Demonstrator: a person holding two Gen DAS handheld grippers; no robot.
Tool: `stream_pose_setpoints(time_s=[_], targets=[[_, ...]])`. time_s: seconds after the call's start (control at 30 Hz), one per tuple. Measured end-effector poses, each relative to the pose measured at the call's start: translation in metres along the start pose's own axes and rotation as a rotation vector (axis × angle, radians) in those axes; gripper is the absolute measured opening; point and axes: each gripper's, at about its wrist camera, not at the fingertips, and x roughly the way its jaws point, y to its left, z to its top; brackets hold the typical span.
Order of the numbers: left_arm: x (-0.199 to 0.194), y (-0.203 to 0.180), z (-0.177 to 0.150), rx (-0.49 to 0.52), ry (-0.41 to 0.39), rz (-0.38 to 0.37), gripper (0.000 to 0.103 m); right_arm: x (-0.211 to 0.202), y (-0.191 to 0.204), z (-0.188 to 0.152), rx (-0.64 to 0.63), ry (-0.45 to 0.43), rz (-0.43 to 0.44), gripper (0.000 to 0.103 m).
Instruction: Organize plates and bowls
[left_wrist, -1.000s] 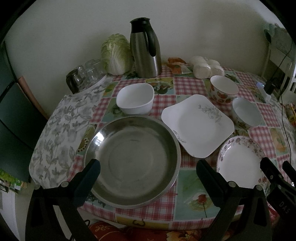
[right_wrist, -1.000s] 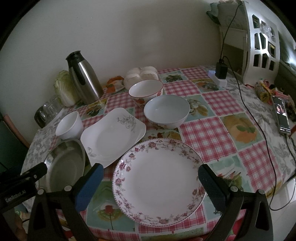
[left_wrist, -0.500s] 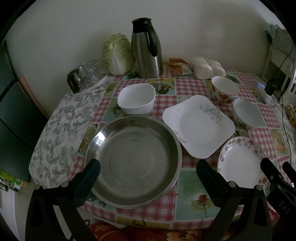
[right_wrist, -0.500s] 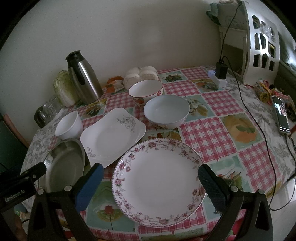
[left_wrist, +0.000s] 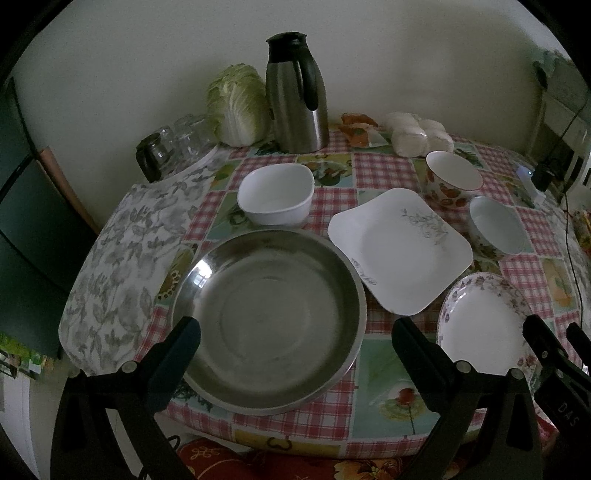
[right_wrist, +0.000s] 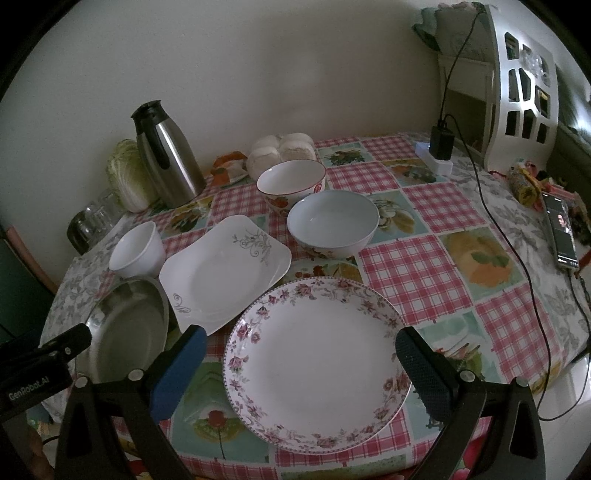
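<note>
Shiny steel pan — glossy floral plate

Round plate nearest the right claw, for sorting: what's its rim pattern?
Pink-purple flowers; right wrist view.

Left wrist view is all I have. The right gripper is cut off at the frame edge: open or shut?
Observer: Open. The right gripper has its fingers spread wide, framing the floral plate without gripping it.
Operator: Anything on the table further right of that plate? My view ends there.
Observer: A phone with its screen lit lies near the table's right edge, well clear of the plate.
</note>
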Motion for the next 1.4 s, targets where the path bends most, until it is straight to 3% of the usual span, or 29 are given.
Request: stream_pose_setpoints(time_s=[0.67, 0.8, 1.07, 1.23, 1.4], targets=[[0.01, 0.006, 0.003, -0.047, 0.032, -0.004, 0.103, 0.002, 0.01, 0.005, -0.03, -0.025, -0.015, 0.103], [0.023, 0.02, 0.01, -0.158, 0.033, 0.026, 0.103, 0.008, 0.015, 0.011, -0.043, -0.036, -0.025, 0.103], [0.047, 0.049, 0.014, -0.257, 0.04, 0.053, 0.103, 0.025, 0.03, 0.019, -0.049, -0.018, 0.044, 0.103], [0.057, 0.087, 0.007, -0.415, 0.026, 0.004, 0.103, 0.042, 0.045, 0.015, -0.054, 0.062, 0.169, 0.103], [0.076, 0.115, -0.002, -0.519, 0.069, -0.057, 0.103, 0.053, 0.073, 0.006, -0.124, 0.11, 0.211, 0.103]])
